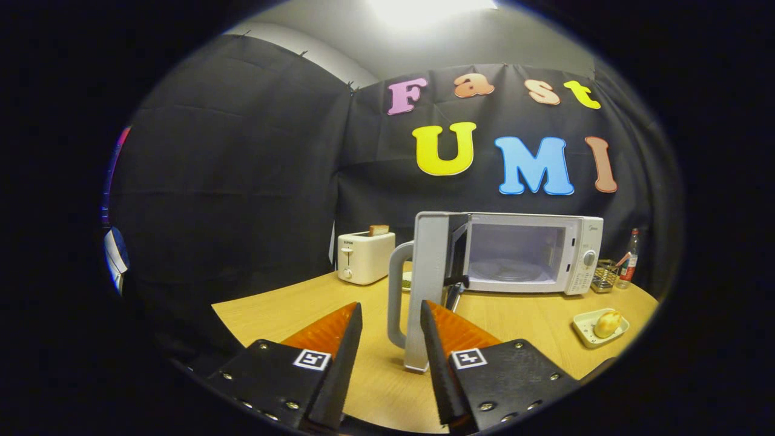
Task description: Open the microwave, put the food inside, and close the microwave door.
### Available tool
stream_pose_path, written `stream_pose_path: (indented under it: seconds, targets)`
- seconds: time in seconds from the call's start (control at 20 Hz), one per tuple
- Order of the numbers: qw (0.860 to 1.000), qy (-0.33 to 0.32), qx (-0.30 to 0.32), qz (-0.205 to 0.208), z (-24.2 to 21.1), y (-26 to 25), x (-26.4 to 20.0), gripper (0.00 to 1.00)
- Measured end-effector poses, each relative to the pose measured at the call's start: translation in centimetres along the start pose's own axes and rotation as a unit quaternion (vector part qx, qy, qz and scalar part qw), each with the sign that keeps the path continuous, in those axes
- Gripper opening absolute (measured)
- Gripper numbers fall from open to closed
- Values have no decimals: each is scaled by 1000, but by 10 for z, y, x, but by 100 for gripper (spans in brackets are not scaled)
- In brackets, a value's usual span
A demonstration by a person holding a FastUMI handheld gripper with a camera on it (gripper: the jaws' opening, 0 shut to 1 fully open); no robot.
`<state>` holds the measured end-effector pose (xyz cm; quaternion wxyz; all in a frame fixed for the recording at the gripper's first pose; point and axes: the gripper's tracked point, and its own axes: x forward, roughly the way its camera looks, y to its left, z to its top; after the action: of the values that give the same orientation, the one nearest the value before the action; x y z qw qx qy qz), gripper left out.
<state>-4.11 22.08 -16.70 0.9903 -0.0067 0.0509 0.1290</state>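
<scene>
Booth wall: black cloth point(242, 181) hung behind and to the left of everything, creased, under a bright ceiling light.
Table: light wooden table point(375, 375) with a curved front edge carried all the things.
Microwave: white box-shaped microwave oven point(581, 254) stood at the back of the table, its cavity lit and showing a glass turntable.
Door: white microwave door point(430, 284) with a grey loop handle was swung wide open toward the gripper, edge-on, just ahead of the fingers.
Toaster: white two-slot toaster point(365, 257) stood left of the microwave with a slice of bread poking from a slot.
Gripper: gripper point(390, 315) hovered low over the table, fingers apart and holding nothing; the door's handle showed in the gap beyond them.
Food: pale yellow bun point(607, 323) lay on a small white rectangular dish point(584, 327), on the table right of the fingers and in front of the microwave's control panel.
Rack: small wire basket point(604, 277) sat right of the microwave.
Bottle: slim red-labelled bottle point(629, 259) stood just beside that basket.
</scene>
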Motion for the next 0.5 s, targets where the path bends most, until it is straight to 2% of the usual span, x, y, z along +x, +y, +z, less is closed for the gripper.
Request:
stream_pose_path:
  seconds: [0.05,0.1,0.15,0.2,0.5]
  targets:
    - [1000,-7,-3,-12,4,-13,-6,73]
    - [1000,-10,-7,-25,8,-29,-10,79]
    - [999,-9,-11,-38,9,-43,-12,93]
    - [998,-5,-13,-57,9,-63,-14,97]
    - [986,43,8,-158,-12,-200,-23,96]
